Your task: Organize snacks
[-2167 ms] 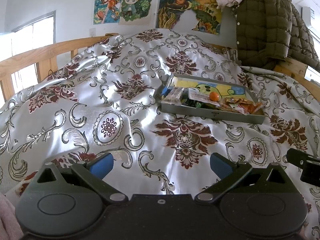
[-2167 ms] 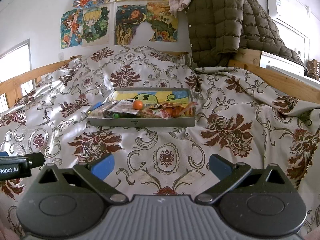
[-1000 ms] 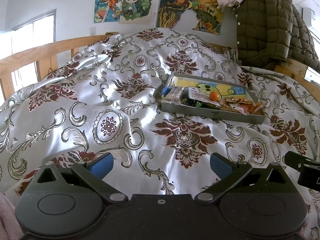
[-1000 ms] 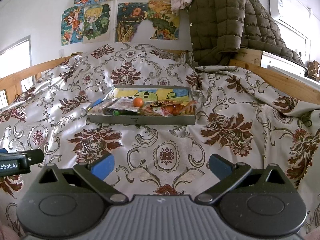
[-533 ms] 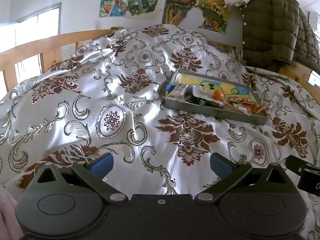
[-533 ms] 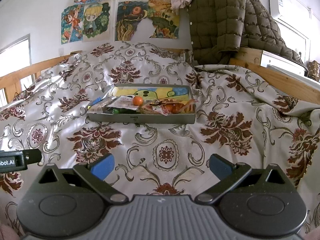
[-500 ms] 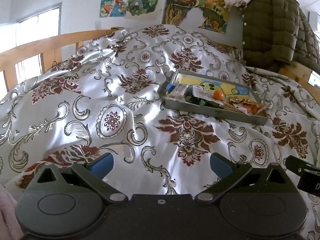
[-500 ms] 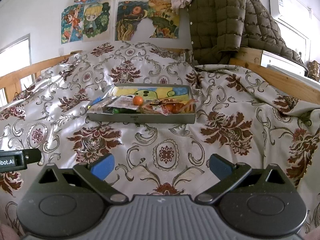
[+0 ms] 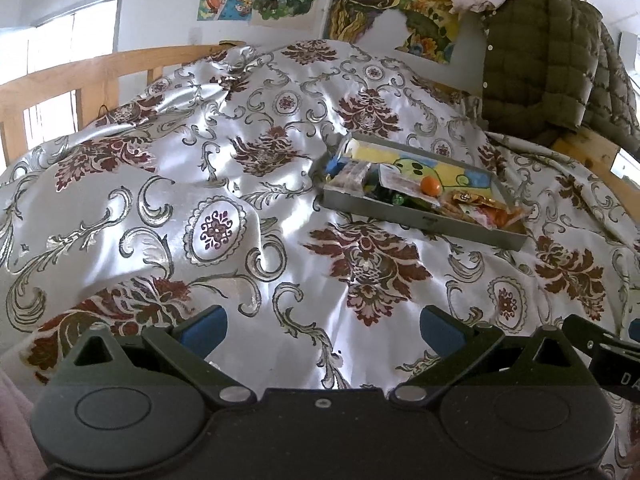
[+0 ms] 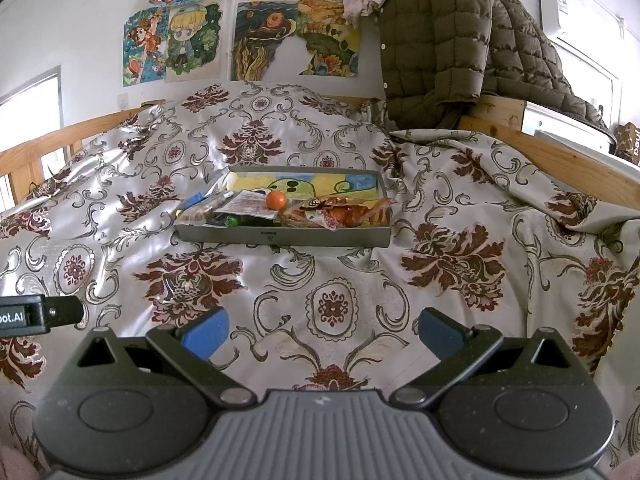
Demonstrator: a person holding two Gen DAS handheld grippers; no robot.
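Note:
A shallow grey box (image 9: 424, 222) (image 10: 280, 236) with a cartoon picture on its floor lies on the patterned bedspread, holding several wrapped snacks. An orange ball-shaped snack (image 9: 431, 186) (image 10: 276, 199) rests on top of a clear packet, with orange and red wrappers (image 10: 348, 212) to its right. My left gripper (image 9: 322, 330) is open and empty, well short of the box, which sits ahead to its right. My right gripper (image 10: 324, 328) is also open and empty, facing the box straight on from a distance.
The silver and maroon bedspread (image 10: 332, 304) covers the bed, rumpled into a mound behind the box. Wooden rails (image 9: 100, 76) (image 10: 560, 160) run along both sides. An olive quilted jacket (image 10: 448, 44) hangs at the back right, below posters (image 10: 256, 44) on the wall.
Both grippers have crept forward and tilted slightly downward, so the box appears a little nearer and lower. Both stay open and empty.

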